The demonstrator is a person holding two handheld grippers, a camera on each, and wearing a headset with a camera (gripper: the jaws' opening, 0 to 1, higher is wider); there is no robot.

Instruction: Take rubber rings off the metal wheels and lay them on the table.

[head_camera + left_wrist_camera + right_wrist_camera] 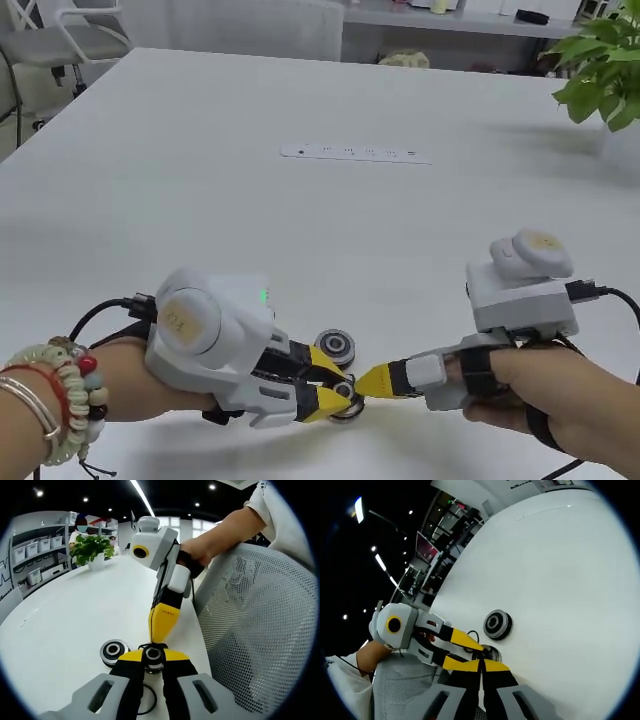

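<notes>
Black rubber on bright metal: small wheel (153,656) clamped across its sides in the narrow yellow jaws of the left gripper (342,388). Right gripper (362,381) touching that wheel's rim, jaws pressed together, seemingly nipping the thin black ring (150,644). Second wheel (335,347) just behind the clamped one, flat on the white table (300,220). Ring probably light, soft and stretchy, wheel hard and smooth; best pinched at a lifted edge and peeled off.

Can't see most of wheel (347,390) behind left gripper (338,380) tips, nor half of ring (154,699) under jaws; can't tell what right gripper (364,381) pinches; plant (600,70) cropped.
</notes>
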